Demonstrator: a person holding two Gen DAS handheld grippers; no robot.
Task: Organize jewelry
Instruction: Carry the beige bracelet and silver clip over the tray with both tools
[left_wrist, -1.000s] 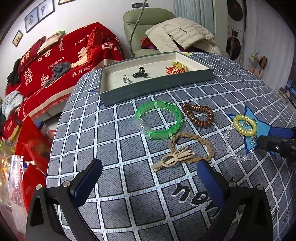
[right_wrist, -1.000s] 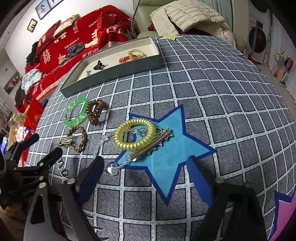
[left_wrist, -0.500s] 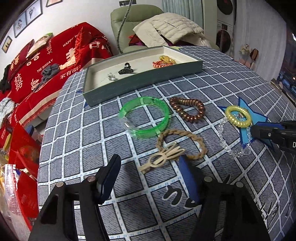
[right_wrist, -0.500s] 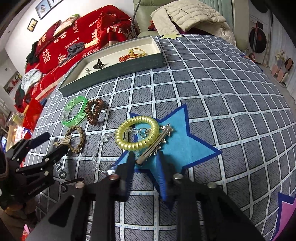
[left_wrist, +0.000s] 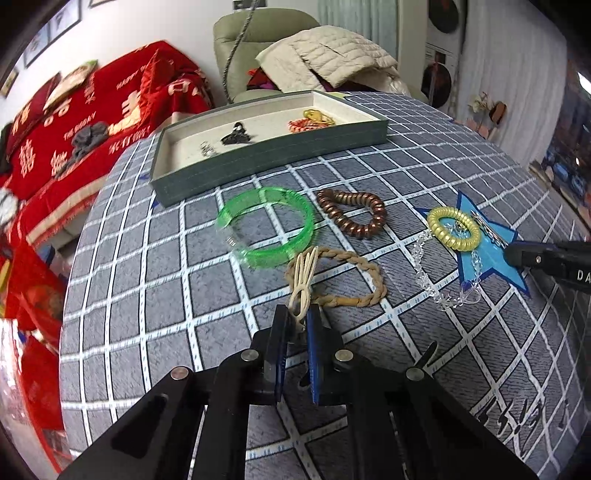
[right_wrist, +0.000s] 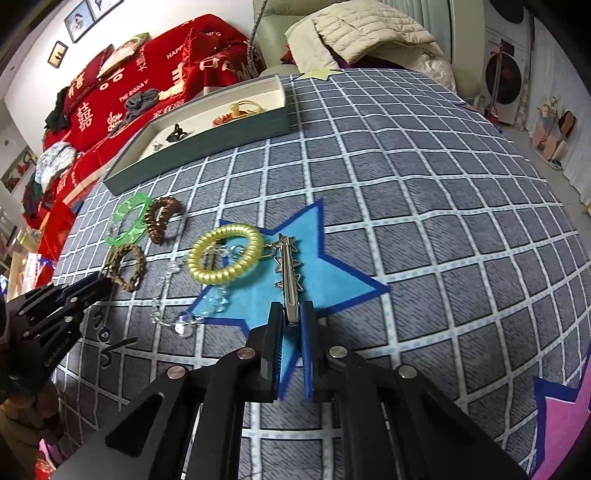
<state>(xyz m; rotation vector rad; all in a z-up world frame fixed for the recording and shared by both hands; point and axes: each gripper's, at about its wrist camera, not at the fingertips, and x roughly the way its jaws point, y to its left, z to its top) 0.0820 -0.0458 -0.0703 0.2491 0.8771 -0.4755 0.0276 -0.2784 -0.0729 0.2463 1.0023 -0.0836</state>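
Both grippers have pinched shut on hair clips at the near edge of the scatter. Left gripper has its blue pads closed on the tail of the cream hair claw, whose long axis runs straight out from the fingers toward the tray, its prongs lying across the braided tan hair tie. Right gripper is closed the same way on the near end of the silver star barrette, which also points away along the fingers, resting on the blue star patch.

Outward from the left gripper, the green bangle lies just beyond the claw's tips, with the brown spiral hair tie beside it. Just left of the barrette sits the yellow spiral hair tie, lying over a clear bead bracelet.

Farthest out is the grey-green tray, on the far side of the bangle from both tools. Its pale floor holds a small black claw clip, something small and silvery I can't make out, and an orange and yellow tangle. I'd say the left hand has the shorter carry to it.
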